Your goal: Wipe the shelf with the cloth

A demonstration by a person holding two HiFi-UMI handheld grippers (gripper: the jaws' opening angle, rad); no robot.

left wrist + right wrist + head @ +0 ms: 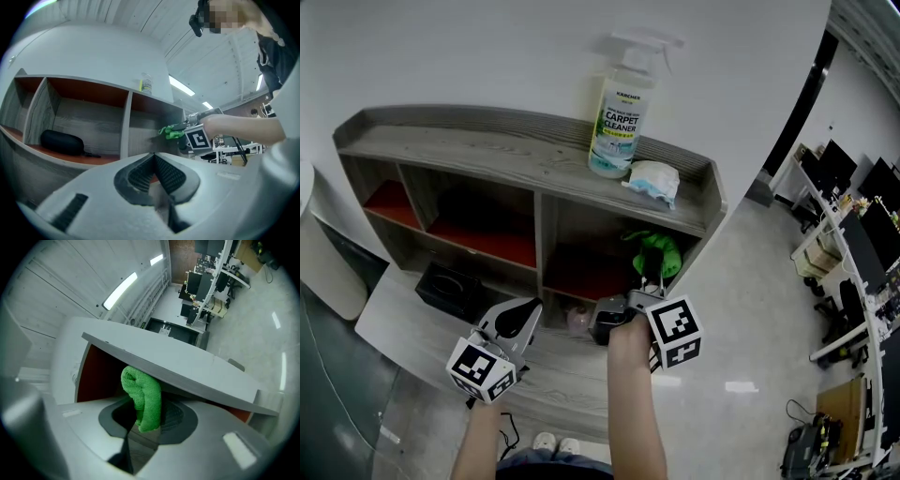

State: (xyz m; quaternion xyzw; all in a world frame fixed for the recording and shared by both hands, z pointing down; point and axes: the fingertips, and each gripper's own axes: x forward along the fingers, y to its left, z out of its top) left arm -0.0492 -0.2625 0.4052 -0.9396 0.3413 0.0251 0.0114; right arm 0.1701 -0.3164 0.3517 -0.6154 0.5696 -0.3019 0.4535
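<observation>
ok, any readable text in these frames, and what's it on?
"CARPET CLEANER": label of the spray bottle standing on top of the shelf, head view.
"KARCHER": brand line just above that on the same label, small, barely legible.
Remaining print on that label: too small to read.
Left gripper view: the bottle's label is only a yellow blur.
Right gripper view: no text.

Bright, even indoor light comes from ceiling strip lights (119,289), seen in both gripper views. The shelf (525,155) top is well lit, but its compartments lie in deep shadow. Pale glare patches sit on the floor (759,281) at right. All 3 views bow straight lines. The gripper views darken at the corners; their near jaws look soft, the cloth (143,399) sharp.
</observation>
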